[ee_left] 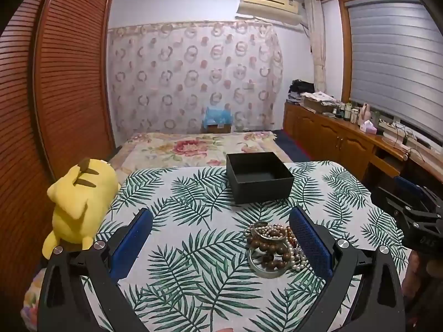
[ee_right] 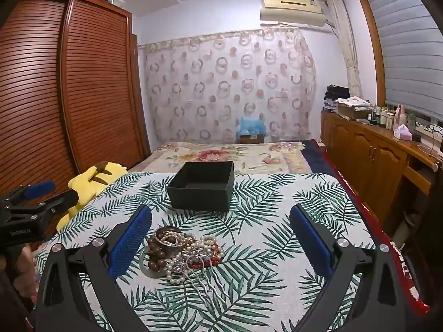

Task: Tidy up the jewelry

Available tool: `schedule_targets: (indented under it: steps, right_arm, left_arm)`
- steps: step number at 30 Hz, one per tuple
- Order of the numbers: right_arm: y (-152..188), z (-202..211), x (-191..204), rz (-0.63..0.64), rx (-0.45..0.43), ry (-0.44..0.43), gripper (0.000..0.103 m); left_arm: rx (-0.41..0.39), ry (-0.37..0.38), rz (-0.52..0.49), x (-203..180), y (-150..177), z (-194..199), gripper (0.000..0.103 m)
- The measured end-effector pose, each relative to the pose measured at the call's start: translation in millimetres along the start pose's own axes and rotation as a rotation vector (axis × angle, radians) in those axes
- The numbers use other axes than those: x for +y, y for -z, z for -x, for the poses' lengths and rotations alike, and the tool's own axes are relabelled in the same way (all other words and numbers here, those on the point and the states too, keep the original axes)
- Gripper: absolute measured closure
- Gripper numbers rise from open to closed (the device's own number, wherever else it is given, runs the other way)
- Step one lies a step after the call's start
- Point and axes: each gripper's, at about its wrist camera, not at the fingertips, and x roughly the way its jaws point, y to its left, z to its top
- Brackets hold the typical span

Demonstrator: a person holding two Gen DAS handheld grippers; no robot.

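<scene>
Nearest the cameras, both grippers hang above the near edge of the leaf-print tablecloth, and both stand wide apart with nothing between their blue pads. The left gripper has the jewelry pile just inside its right-hand finger; the right gripper has the same pile just inside its left-hand finger. Neither touches it.

The pile is the landmark. It is a tangle of brown wooden beads, white pearl strands, a metal bangle on top and something red underneath, all resting partly on a clear glass dish. On its near side, toward the right gripper, a silver wavy hairpin trails out of the heap onto the cloth.

Beyond the pile, well apart from it, sits an open black box — lidless, and dark inside. To the pile's left, off the edge of the cloth, lies a yellow plush toy.

Farther back than the box lies a floral bedspread, then a small cardboard box with blue plastic against the patterned curtain. Left of all this stands a slatted wooden wardrobe; to the right runs a wooden cabinet under a window blind, cluttered with bottles and a tissue box — and an air conditioner is mounted high on the wall.
</scene>
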Motion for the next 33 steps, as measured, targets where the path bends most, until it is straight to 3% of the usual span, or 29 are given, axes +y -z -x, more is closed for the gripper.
schedule_targets:
  steps: [14, 33]
  right_arm:
    - [-0.4, 1.4, 0.2, 0.0, -0.002, -0.001, 0.003]
    - [1.8, 1.0, 1.5, 0.001, -0.004, -0.001, 0.003]
  left_arm:
    - [-0.004, 0.0, 0.002, -3.4, -14.8, 11.4, 0.007]
    - [-0.01, 0.002, 0.004, -1.5, -10.9, 10.6, 0.007]
